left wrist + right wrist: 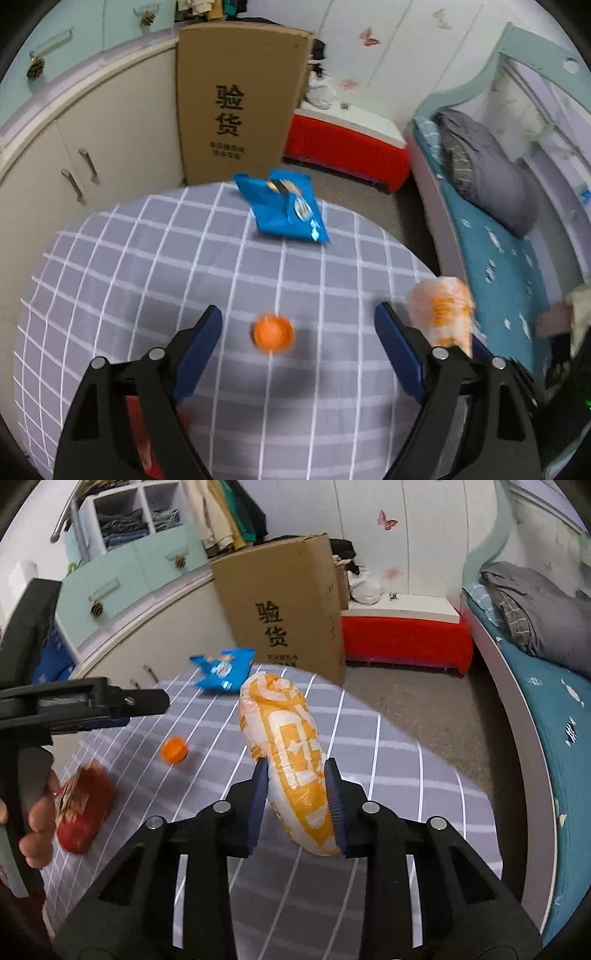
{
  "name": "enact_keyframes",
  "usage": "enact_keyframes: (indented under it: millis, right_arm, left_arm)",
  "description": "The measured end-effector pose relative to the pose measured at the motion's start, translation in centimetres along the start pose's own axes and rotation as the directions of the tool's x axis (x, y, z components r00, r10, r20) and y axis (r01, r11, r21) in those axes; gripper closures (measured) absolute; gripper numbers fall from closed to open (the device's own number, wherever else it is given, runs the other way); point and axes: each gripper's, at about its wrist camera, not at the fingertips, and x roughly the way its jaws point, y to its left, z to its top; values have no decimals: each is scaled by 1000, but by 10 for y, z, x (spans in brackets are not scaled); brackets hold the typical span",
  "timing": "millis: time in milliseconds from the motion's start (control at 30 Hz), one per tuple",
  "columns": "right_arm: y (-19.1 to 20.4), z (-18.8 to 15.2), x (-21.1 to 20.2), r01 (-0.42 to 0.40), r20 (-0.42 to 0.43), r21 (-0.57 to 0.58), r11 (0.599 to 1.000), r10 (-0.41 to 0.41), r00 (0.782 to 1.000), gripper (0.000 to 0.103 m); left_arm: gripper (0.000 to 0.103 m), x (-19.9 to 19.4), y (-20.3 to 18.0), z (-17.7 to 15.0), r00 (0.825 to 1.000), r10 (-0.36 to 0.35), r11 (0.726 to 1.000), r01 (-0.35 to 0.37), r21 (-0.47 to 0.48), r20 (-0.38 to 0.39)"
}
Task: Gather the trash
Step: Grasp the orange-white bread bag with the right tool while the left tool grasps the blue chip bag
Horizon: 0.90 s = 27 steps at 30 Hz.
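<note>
The table [110, 277] wears a grey cloth with white grid lines. An orange bottle cap [273, 334] [173, 750] lies on it, and my left gripper [298, 308] [155, 703] hovers open over the cap, one finger on each side. My right gripper [296, 764] is shut on a puffy orange-and-white plastic bag [284, 731] [443, 314], which it holds above the cloth. A blue snack bag [284, 210] [225, 670] lies at the table's far edge. A crumpled red wrapper [85, 812] [142, 435] rests near the left hand [37, 823], partly hidden behind the left finger.
A tall cardboard box [236, 107] [291, 613] stands on the floor just beyond the table. Cream cabinets [92, 140] run along the left. A red-and-white chest [347, 147] sits at the back, and a bed [498, 240] with a teal sheet fills the right.
</note>
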Motion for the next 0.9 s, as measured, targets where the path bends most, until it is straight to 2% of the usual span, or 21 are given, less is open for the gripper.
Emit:
enact_keyframes:
  millis: [133, 300, 500, 567, 600, 667, 733, 767, 800, 900]
  right_arm:
    - [-7, 23, 16, 8, 41, 40, 999, -10, 999, 72]
    - [-9, 57, 43, 15, 68, 63, 998, -19, 997, 72]
    - [-1, 70, 71, 27, 47, 44, 999, -29, 998, 72]
    - [-1, 69, 78, 10, 33, 48, 999, -12, 999, 72]
    - [0, 68, 80, 6, 29, 48, 999, -7, 1000, 72]
    - [1, 66, 82, -3, 26, 46, 999, 2, 1000, 72]
    - [2, 66, 80, -9, 23, 42, 999, 8, 1000, 72]
    - [1, 66, 79, -12, 24, 43, 999, 11, 1000, 73]
    - [1, 65, 76, -19, 21, 47, 999, 18, 1000, 73]
    - [0, 61, 68, -33, 14, 52, 998, 32, 999, 73]
  left_arm:
    - [20, 22, -3, 23, 1000, 17, 1000, -17, 3, 17]
    - [20, 50, -11, 47, 1000, 5, 1000, -6, 16, 16]
    - [21, 84, -17, 62, 996, 92, 994, -91, 51, -19]
    - [29, 93, -16, 60, 994, 102, 994, -100, 51, -46]
    - [39, 97, -15, 58, 992, 105, 993, -102, 52, -63]
    - [42, 97, -20, 56, 990, 134, 987, -128, 96, -54]
    - [53, 95, -23, 52, 986, 160, 981, -155, 118, -41]
    - [68, 92, -23, 51, 987, 159, 981, -154, 114, -34]
    - [75, 89, -24, 50, 988, 153, 982, -148, 118, -33]
    - [83, 83, -27, 45, 990, 133, 983, -126, 130, -49]
